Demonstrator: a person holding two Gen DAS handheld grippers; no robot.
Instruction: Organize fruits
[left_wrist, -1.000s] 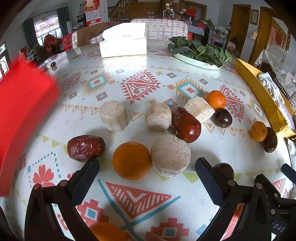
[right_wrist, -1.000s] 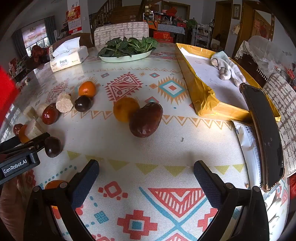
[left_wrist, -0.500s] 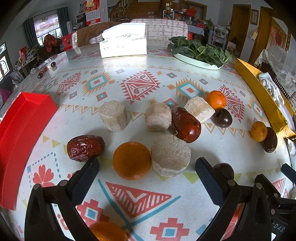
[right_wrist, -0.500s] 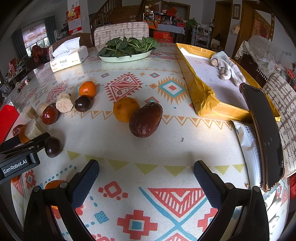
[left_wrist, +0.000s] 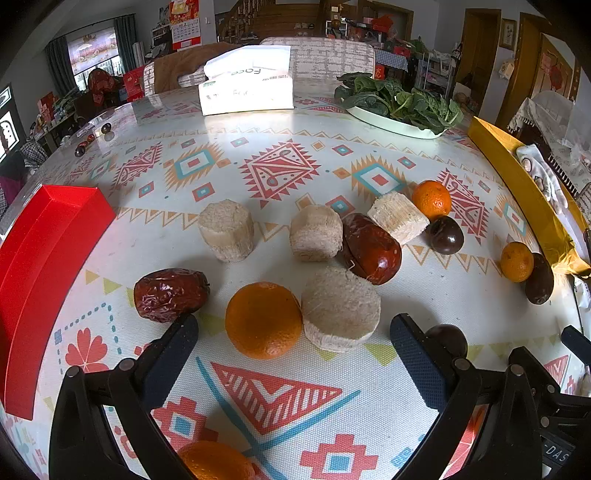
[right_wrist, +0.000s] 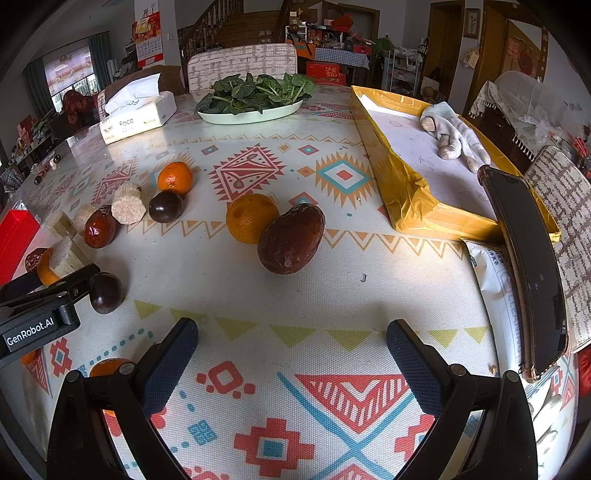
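From the left wrist view, the left gripper (left_wrist: 293, 341) hangs low over the table (left_wrist: 229, 147) with its two fingers wide apart and nothing between them. Right in front of it sit an orange (left_wrist: 263, 319) and a pale round chunk (left_wrist: 340, 308), touching each other, with a wrinkly red date (left_wrist: 170, 294) off to the left. Only this view shows the whole red tray (left_wrist: 44, 266) lying along the left edge of the table. From the right wrist view, the right gripper (right_wrist: 291, 349) is also spread open and holds nothing. Ahead of it another orange (right_wrist: 251, 218) leans against a big brown fruit (right_wrist: 291, 238). Only here can you see inside the yellow box (right_wrist: 406, 184), where a grey cloth (right_wrist: 452, 136) lies, and a dark phone (right_wrist: 524, 258) beside it. The plate of green leaves (right_wrist: 255, 96) stands at the far side.
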